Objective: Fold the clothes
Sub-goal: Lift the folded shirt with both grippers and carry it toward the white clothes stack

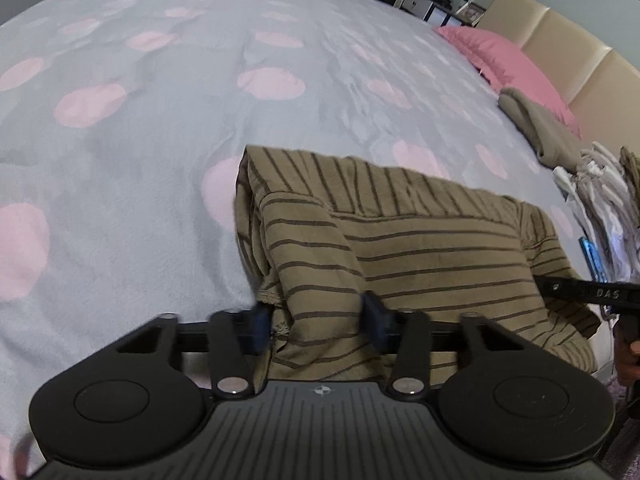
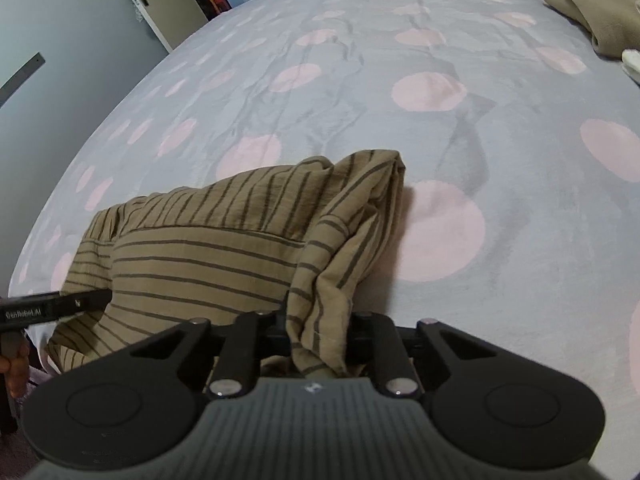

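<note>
A tan garment with dark stripes (image 1: pixel 432 248) lies partly folded at the near edge of the bed, also seen in the right wrist view (image 2: pixel 200 256). My left gripper (image 1: pixel 316 320) is shut on a bunched fold at the garment's near left corner, with cloth filling the gap between its pads. My right gripper (image 2: pixel 320 328) is shut on a hanging fold at the near right corner. Each gripper's black finger shows at the side of the other's view: the right one (image 1: pixel 592 292) and the left one (image 2: pixel 52 306).
The bed has a grey cover with pink dots (image 1: pixel 160 160). A pink pillow (image 1: pixel 512 64) lies by the beige headboard (image 1: pixel 560 36). A folded taupe garment (image 1: pixel 548 128) and a pile of white clothes (image 1: pixel 596 200) sit at the right. A door (image 2: pixel 60 40) stands beyond the bed.
</note>
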Tool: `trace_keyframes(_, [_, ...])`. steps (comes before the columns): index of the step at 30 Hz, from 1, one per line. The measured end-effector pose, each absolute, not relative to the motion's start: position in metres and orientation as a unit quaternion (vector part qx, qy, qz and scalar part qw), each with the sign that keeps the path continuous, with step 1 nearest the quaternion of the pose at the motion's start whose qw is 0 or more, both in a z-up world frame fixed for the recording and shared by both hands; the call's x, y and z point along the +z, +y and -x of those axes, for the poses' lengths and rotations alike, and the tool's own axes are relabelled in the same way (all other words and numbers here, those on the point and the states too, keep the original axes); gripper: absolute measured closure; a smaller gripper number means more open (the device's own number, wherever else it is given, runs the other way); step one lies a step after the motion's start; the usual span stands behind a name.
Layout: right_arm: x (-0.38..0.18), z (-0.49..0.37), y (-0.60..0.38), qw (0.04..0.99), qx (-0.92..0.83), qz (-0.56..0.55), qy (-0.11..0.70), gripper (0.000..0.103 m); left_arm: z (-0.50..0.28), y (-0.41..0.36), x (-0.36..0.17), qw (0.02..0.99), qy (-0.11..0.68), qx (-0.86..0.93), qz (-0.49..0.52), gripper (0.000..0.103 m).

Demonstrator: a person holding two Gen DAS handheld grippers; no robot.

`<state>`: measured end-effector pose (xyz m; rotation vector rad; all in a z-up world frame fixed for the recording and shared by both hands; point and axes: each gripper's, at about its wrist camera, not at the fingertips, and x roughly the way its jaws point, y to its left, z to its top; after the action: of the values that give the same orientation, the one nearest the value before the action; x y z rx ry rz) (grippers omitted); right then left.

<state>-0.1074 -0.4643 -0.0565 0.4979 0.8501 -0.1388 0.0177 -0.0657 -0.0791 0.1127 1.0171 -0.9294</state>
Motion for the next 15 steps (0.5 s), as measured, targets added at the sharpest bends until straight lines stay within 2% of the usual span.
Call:
trace_keyframes(1, [-0.056,0.108,-0.463,0.88,-0.065,-0.238,0.405,0.089,-0.018,-0.064,-0.077,0.77,0.468,-0.43,-0.046,0.078])
trace_keyframes(7, [-0.046,0.118,-0.463,0.887,-0.067,-0.25,0.382,0.09,-0.015,-0.059,-0.066,0.778,0.449,-0.437,-0.038,0.086])
trace_keyframes(15, [-0.025,0.131,-0.46,0.9,-0.061,-0.248,0.354,0.091,-0.005,-0.055,-0.044,0.788,0.422,-0.447,-0.039,0.088])
